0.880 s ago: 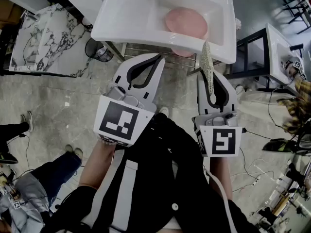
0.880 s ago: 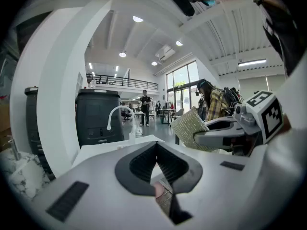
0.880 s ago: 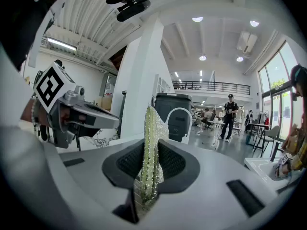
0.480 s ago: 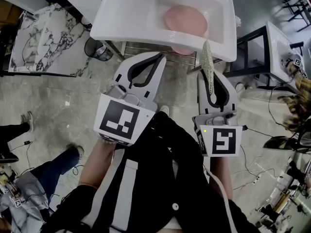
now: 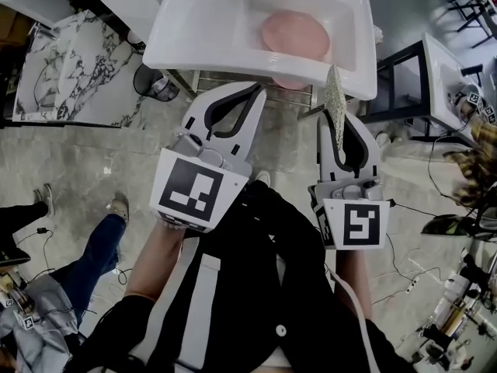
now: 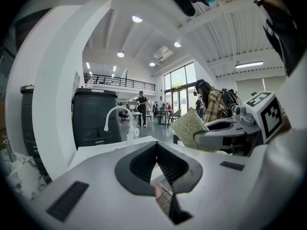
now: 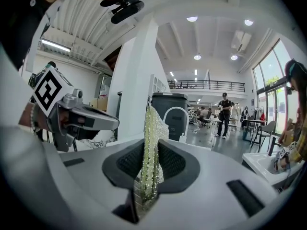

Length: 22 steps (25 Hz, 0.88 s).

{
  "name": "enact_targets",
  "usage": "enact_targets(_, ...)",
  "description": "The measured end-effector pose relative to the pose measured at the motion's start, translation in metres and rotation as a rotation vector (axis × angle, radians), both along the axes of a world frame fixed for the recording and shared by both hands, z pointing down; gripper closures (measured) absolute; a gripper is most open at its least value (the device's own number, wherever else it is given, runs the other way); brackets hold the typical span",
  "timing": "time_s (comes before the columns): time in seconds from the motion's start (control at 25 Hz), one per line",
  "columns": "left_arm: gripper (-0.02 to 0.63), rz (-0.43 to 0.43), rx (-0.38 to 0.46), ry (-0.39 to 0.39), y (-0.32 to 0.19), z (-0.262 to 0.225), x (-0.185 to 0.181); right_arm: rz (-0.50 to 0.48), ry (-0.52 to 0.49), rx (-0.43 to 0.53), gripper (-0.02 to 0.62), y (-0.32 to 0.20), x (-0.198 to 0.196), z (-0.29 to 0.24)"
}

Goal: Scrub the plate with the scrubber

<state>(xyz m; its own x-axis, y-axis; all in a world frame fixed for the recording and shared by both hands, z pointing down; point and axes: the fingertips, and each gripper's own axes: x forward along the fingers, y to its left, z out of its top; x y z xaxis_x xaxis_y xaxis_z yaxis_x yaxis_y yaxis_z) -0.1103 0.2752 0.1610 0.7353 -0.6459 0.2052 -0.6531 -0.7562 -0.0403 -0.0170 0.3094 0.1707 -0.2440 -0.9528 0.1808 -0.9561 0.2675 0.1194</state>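
1. The pink plate (image 5: 295, 33) lies flat in the basin of the white sink (image 5: 194, 37) at the top centre of the head view; neither tool touches it
2. The right gripper (image 5: 339, 127) sits right of centre, below the sink's front edge; its jaws pinch the scrubber (image 5: 334, 99), a yellowish mesh pad held on edge, whose far end sticks out past the tips and overlaps the sink rim in the picture
3. In the right gripper view the scrubber (image 7: 152, 133) stands upright in the middle, clamped between the ribbed dark faces of the right gripper (image 7: 149, 162)
4. The left gripper (image 5: 250, 93) sits left of centre, beside the other and apart from it; in the left gripper view the jaws of the left gripper (image 6: 156, 152) are pressed together with nothing between them
5. A marble counter (image 5: 70, 61) fills the upper left of the head view
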Motion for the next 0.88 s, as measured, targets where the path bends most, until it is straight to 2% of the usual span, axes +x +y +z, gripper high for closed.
enact_targets(0.48,0.605,0.037,0.019,0.011,-0.004,-0.004,-0.01,0.028,-0.009,0.053,0.52,0.0,-0.015,-0.01)
enact_targets(0.64,0.605,0.062,0.027,0.012,-0.001,-0.002,-0.015,0.081,0.03,0.031,0.52,0.008,-0.012,-0.002)
enact_targets(0.88,0.604,0.078,0.031,0.02,0.005,-0.001,-0.018,0.126,0.03,0.027,0.52,0.018,-0.01,0.002)
